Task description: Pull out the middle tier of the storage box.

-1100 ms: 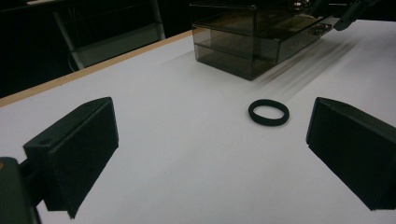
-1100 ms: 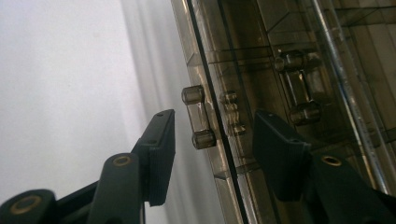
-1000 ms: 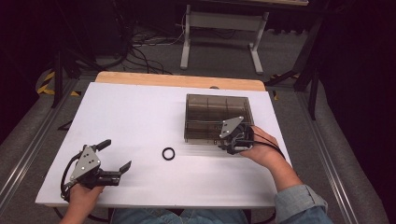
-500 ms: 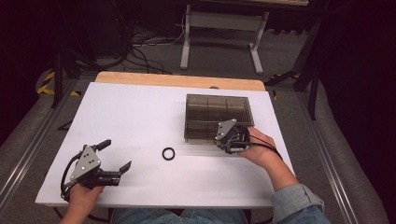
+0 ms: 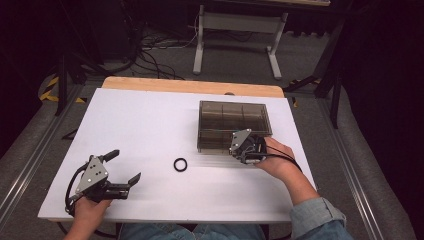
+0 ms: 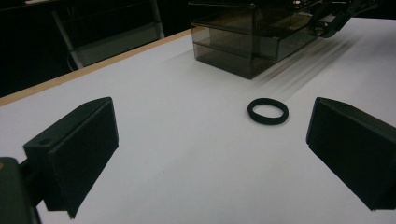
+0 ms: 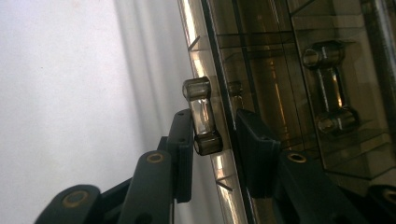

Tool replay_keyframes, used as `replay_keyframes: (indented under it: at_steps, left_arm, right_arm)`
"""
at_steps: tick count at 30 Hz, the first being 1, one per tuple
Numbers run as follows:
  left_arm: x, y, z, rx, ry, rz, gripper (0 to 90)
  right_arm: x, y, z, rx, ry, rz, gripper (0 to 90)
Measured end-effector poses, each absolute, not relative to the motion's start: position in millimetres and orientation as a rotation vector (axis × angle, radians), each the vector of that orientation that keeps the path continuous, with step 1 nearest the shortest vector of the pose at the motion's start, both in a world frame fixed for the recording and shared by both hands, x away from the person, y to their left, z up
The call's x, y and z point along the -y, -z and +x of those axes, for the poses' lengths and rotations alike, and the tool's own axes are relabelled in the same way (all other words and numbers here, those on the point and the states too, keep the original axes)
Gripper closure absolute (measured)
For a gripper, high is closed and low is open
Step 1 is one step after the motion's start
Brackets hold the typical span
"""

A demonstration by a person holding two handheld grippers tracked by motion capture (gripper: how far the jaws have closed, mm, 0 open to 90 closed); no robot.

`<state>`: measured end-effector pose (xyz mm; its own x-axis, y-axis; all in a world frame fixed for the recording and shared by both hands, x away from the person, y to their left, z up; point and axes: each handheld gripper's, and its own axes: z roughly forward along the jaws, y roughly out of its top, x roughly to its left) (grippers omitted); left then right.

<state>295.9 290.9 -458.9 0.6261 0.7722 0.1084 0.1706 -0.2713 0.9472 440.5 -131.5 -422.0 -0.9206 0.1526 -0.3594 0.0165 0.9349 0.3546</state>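
The table is white and wide, and on it stands the box, a smoky clear box with compartments; I take the box as my landmark. The right hand comes to the box's near wall from the person's side, with the forearm going back and to the right, away from the box. The right gripper is at this near wall, close to its right end. In the right gripper view the jaws have just been closing, and the clear handle of the box's front stands between them: one jaw is beside the handle on the outside, the other lies on the box's wall. If the pads press already, I cannot tell.

The left hand rests far from the box, at the table's near left corner. The left gripper lies level, pointing toward the box, its jaws wide apart and holding nothing. The small black ring lies flat on the table between this gripper and the box, nearer to the box.
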Motion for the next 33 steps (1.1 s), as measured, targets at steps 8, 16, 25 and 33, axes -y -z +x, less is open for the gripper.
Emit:
replay_keyframes:
  at_steps: [8, 16, 25, 33]
  left_arm:
    - [-290.8, 459.0, 295.9, -0.764, -0.702, 1.784, 3.0]
    - [-290.6, 458.9, 295.7, -0.764, -0.702, 1.784, 3.1]
    - [-290.6, 458.9, 295.7, -0.765, -0.702, 1.784, 3.1]
    - [-290.4, 458.8, 295.8, -0.763, -0.704, 1.785, 3.1]
  right_arm:
    - [131.4, 416.9, 433.6, -2.697, -0.486, 0.114, 68.6]
    - [131.4, 414.0, 421.8, -2.699, -0.485, 0.109, 68.8]
    - [134.1, 415.7, 411.7, -2.704, -0.479, 0.091, 68.6]
    - [132.5, 416.1, 402.5, -2.699, -0.484, 0.095, 69.2]
